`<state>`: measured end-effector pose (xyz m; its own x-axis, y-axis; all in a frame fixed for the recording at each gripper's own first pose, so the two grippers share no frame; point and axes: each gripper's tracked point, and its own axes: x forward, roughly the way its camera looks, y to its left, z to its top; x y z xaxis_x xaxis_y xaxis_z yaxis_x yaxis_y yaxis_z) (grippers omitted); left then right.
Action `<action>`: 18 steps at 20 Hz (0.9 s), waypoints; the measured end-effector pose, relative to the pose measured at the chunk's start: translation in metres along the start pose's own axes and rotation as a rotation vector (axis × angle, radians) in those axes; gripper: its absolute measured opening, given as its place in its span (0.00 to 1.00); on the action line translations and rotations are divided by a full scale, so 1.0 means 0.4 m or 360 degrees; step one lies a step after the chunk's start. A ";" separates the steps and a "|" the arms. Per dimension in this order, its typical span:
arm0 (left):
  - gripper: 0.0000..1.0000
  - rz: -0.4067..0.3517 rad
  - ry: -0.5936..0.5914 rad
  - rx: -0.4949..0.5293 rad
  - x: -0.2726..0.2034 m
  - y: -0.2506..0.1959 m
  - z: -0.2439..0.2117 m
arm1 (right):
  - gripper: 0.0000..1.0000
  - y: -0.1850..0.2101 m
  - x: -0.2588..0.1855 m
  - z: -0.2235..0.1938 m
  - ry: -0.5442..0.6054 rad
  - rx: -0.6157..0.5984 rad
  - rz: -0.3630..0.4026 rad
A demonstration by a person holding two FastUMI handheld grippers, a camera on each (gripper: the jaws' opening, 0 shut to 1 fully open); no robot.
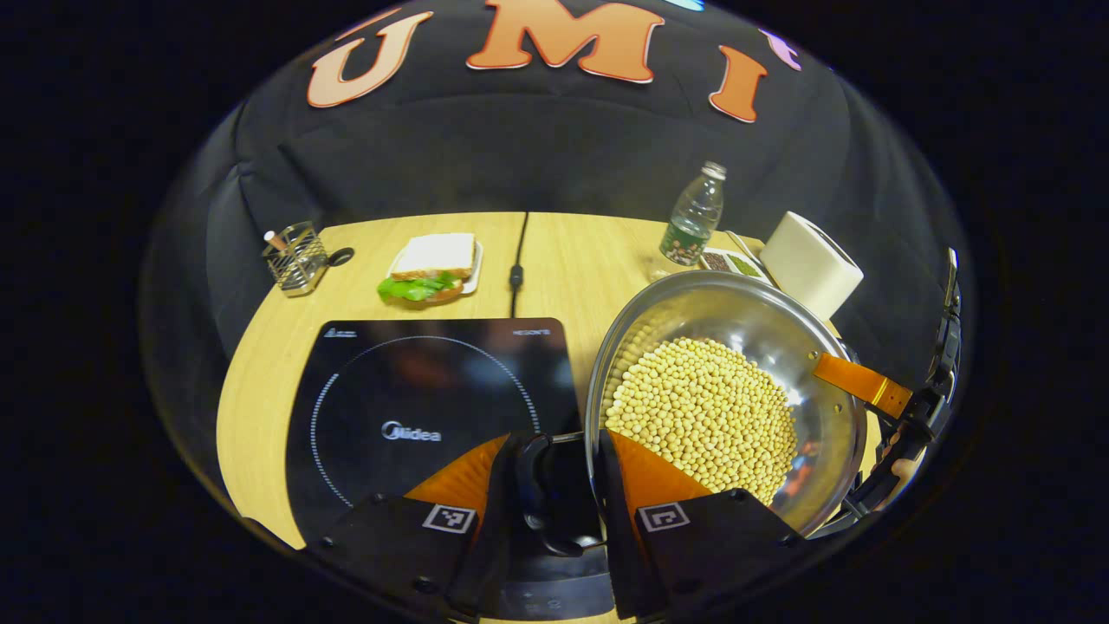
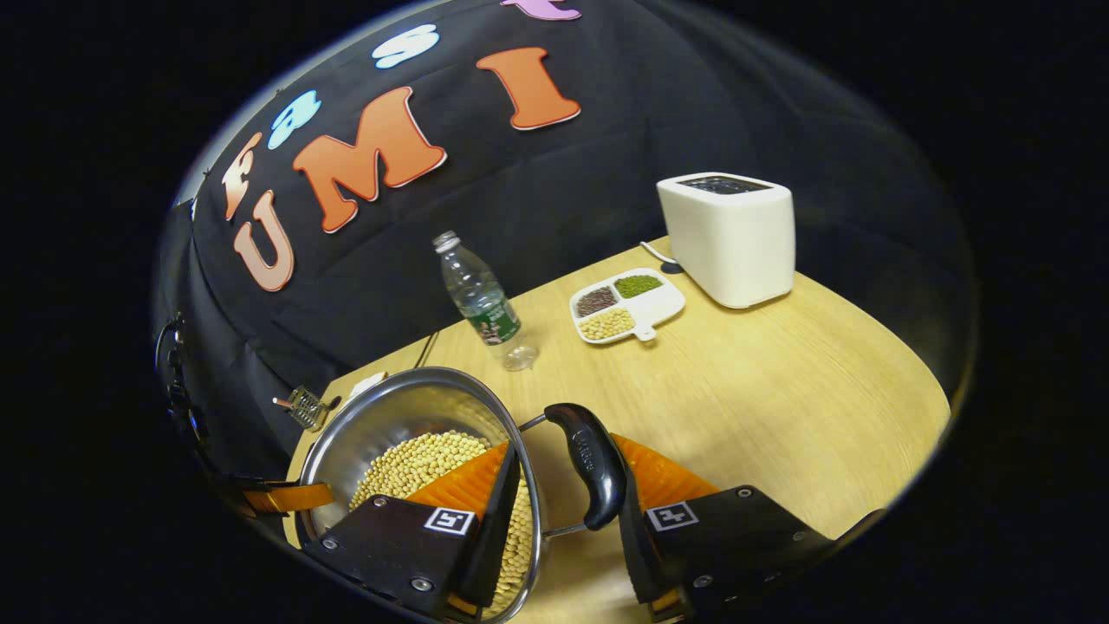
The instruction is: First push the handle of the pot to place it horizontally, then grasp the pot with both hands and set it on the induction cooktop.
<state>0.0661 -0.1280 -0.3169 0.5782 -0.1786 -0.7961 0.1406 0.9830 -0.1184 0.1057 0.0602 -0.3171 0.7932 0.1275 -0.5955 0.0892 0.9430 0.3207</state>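
The pot [image 1: 728, 407], a steel bowl-shaped vessel loaded with pale beans [image 1: 706, 416], sits just beside the induction cooktop [image 1: 416, 416], on the cooktop's toaster-ward side, and appears to be on the wooden table [image 2: 780, 407] still; whether its base has lifted I cannot tell. It has two loop handles on opposite sides of the rim, and the line through them runs across from the cooktop outward.

The left gripper [image 1: 554, 498] stands over the edge of the cooktop nearest the pot, its fingers moderately spread and straddling the near handle [image 1: 541, 494], which rises upright between them. One finger lies close along the pot's rim; I cannot tell that either presses on the handle.

The right gripper [image 2: 563, 511] works the side of the pot farthest from the cooktop. Its fingers are also parted: one reaches over the rim above the beans, the other sits outside, touching or nearly touching the far handle [image 2: 589, 477], which stands between them.

Judging from this, both hands are equally near, and the carry toward the cooktop runs along the handle-to-handle axis.
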 end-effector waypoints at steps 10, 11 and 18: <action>0.52 0.0194 0.0063 -0.0131 -0.090 0.341 -0.002 | 0.58 0.359 0.060 -0.086 0.0105 -0.0046 0.0199; 0.54 0.0213 0.0065 -0.0146 -0.091 0.378 -0.007 | 0.58 0.390 0.067 -0.099 0.0115 -0.0049 0.0217; 0.52 0.0257 0.0054 -0.0190 -0.114 0.541 -0.013 | 0.58 0.534 0.105 -0.158 0.0136 -0.0110 0.0259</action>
<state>0.0658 0.0933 -0.3094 0.5580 -0.0188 -0.8296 -0.0492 0.9972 -0.0557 0.1201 0.2865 -0.3201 0.7396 0.3029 -0.6011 -0.0799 0.9262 0.3684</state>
